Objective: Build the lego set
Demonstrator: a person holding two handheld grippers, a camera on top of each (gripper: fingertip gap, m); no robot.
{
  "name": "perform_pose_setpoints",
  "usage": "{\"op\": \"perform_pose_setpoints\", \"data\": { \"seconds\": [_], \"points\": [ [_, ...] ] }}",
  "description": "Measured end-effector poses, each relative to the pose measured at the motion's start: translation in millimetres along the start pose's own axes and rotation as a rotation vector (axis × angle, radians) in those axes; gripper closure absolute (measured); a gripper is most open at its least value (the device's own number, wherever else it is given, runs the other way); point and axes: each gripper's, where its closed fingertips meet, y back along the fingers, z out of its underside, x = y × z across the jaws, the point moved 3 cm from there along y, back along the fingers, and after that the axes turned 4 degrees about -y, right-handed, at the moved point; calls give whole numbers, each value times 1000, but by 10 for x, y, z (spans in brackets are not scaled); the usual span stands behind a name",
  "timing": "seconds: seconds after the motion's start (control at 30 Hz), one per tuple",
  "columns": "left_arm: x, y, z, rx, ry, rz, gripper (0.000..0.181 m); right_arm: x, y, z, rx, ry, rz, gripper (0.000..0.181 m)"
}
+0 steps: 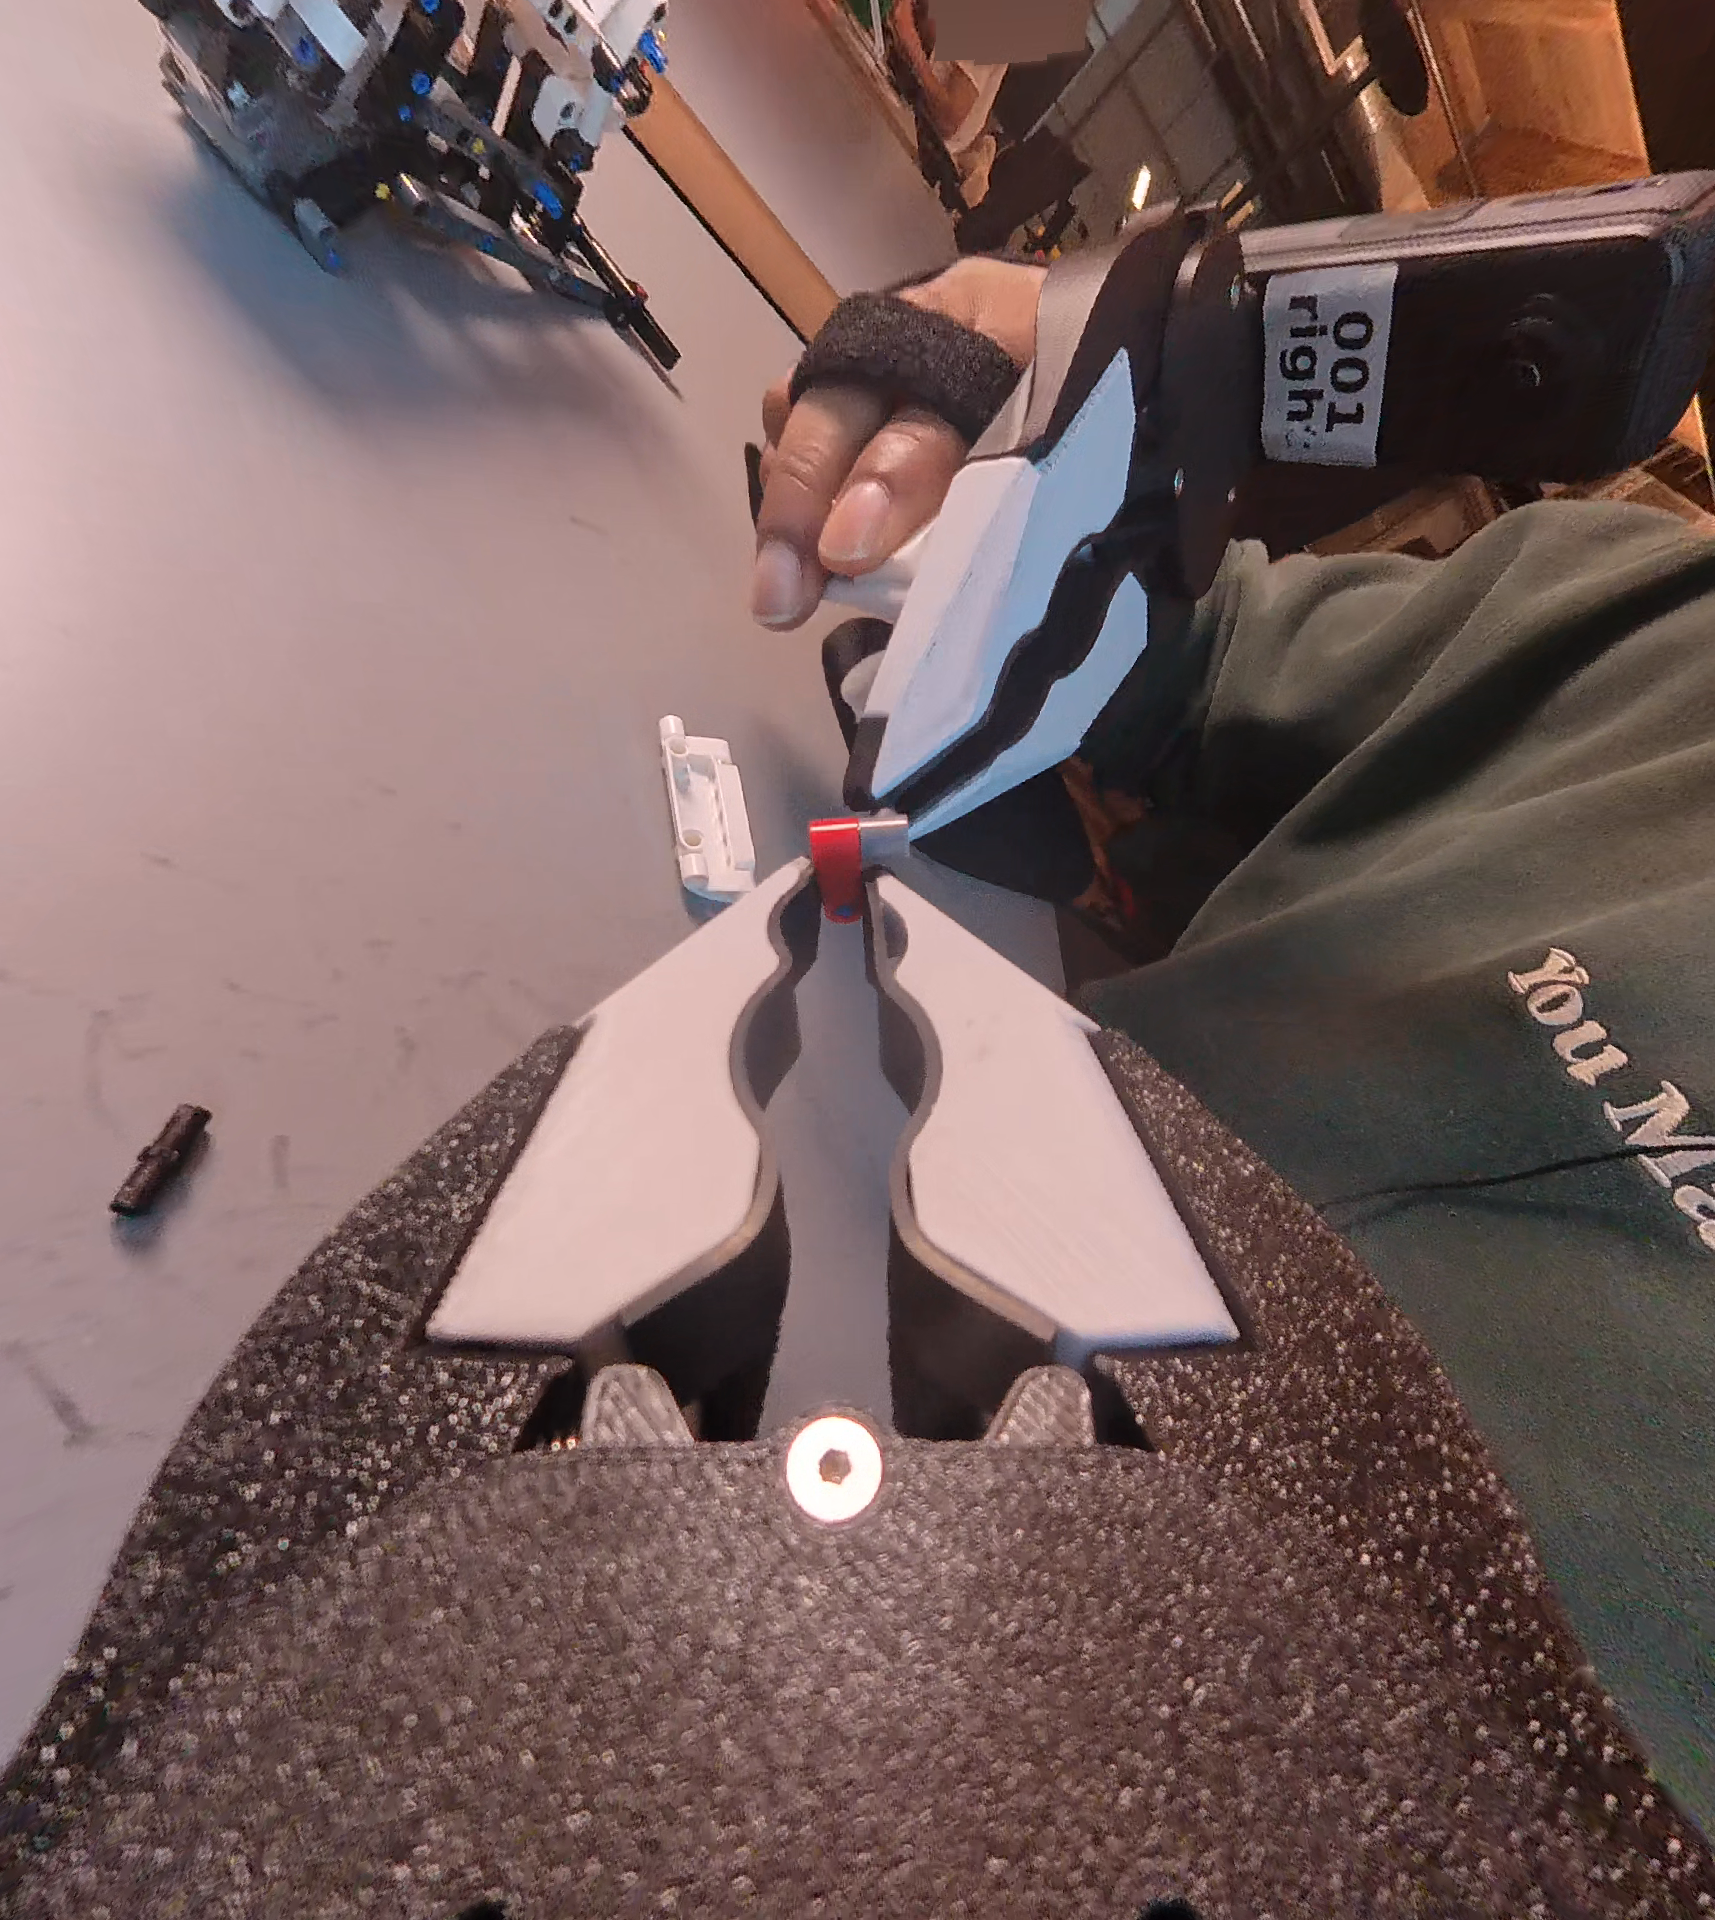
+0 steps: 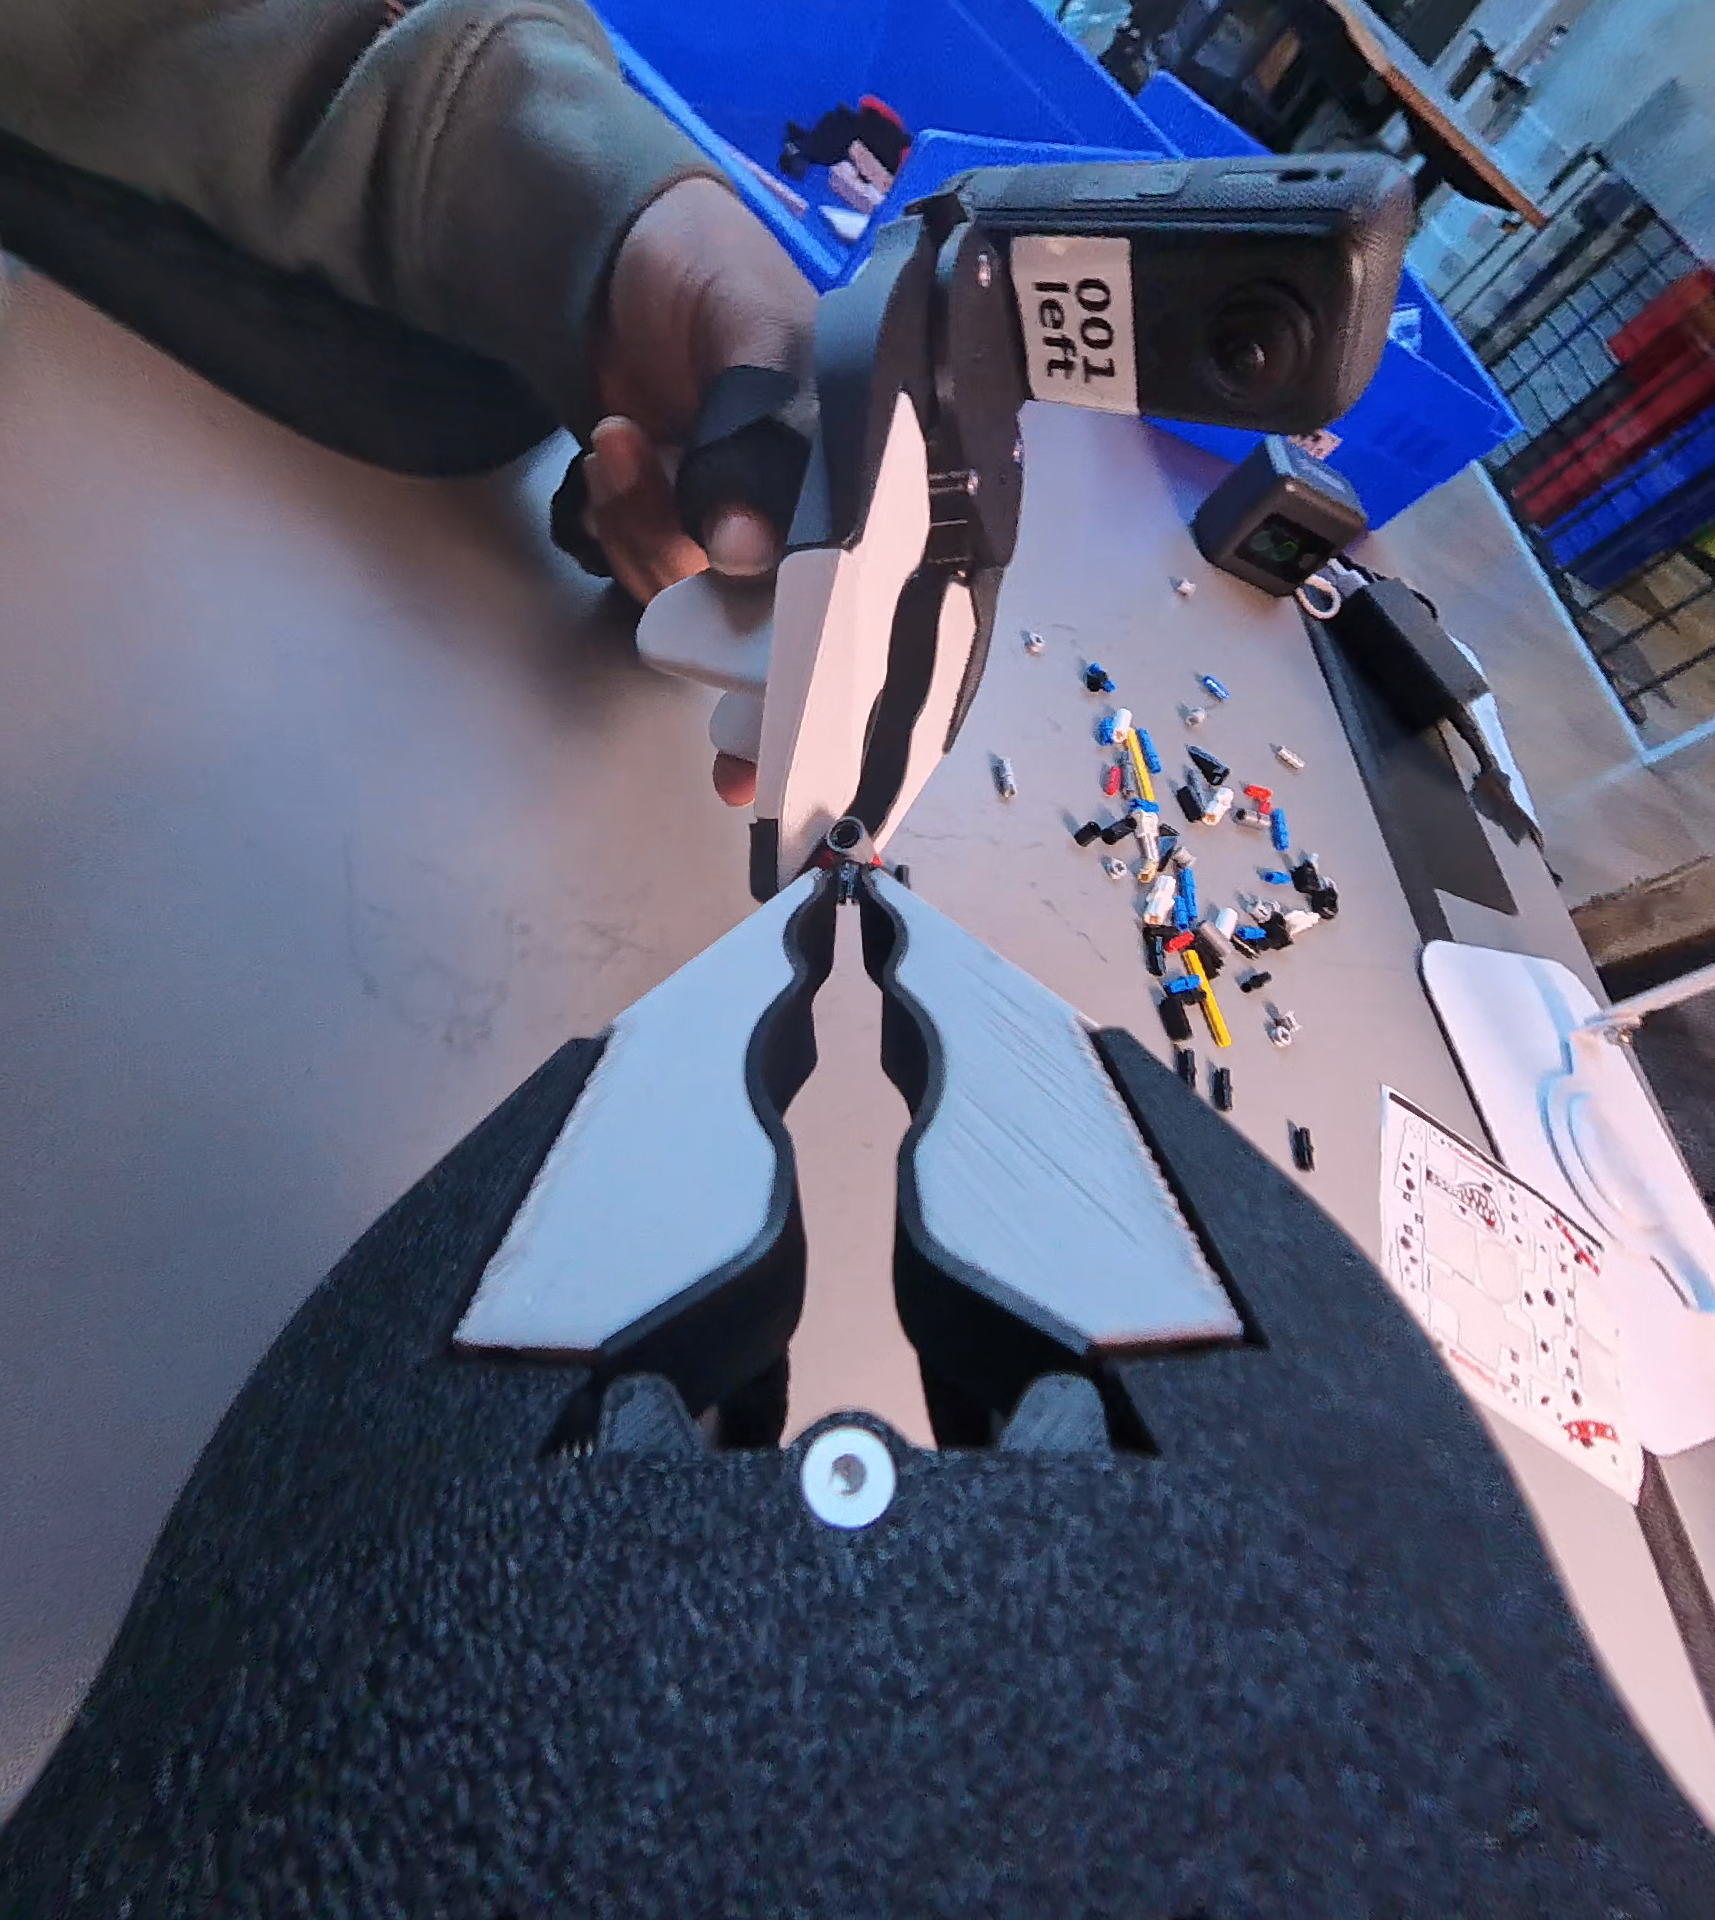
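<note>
Both grippers are showing grainy black bodies and smooth pale fingers with wavy black inner edges.

The left gripper (image 1: 837,894) is pinching a small red connector (image 1: 837,868) at its fingertips; its jaws are standing nearly closed on the piece, apart only by its width. A short grey pin (image 1: 884,831) is sticking out of the connector toward 2 o'clock, and the right gripper (image 1: 884,821) is clamping that pin at its tips.

In the right wrist view, the right gripper (image 2: 848,883) is nipping a small dark pin end, jaws almost together, with the left gripper (image 2: 848,836) meeting it from 12 o'clock.

A white ribbed panel (image 1: 707,816) is lying flat on the grey table (image 1: 261,727), just beside the connector at 10 o'clock. A black pin (image 1: 159,1158) is lying well apart at 8 o'clock. The part-built model (image 1: 437,135) is standing at 11 o'clock.

Loose parts (image 2: 1185,862) are lying scattered at 3 o'clock of the right gripper, with a sticker sheet (image 2: 1507,1288) near them.
</note>
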Motion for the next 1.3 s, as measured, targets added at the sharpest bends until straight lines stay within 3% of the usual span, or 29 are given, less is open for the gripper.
{"op": "perform_pose_setpoints", "data": {
  "seconds": [0.23,0.67,1.03,1.23,1.3],
  "points": [
    [35,-33,107,-89,-18,11,174,-105,-1,-1,-64,109,-106,178],
    [2,-20,2,15,50,10,175,-12,17,-4,-46,19,14,178],
    [33,-30,59,-23,41,22,174,-64,17,-10,-52,38,-64,178],
    [8,-6,23,13,63,17,174,-23,5,-16,-56,-1,-35,177],
    [-52,12,26,13,73,-23,174,29,51,-19,-48,-57,-29,164]
  ]
}}
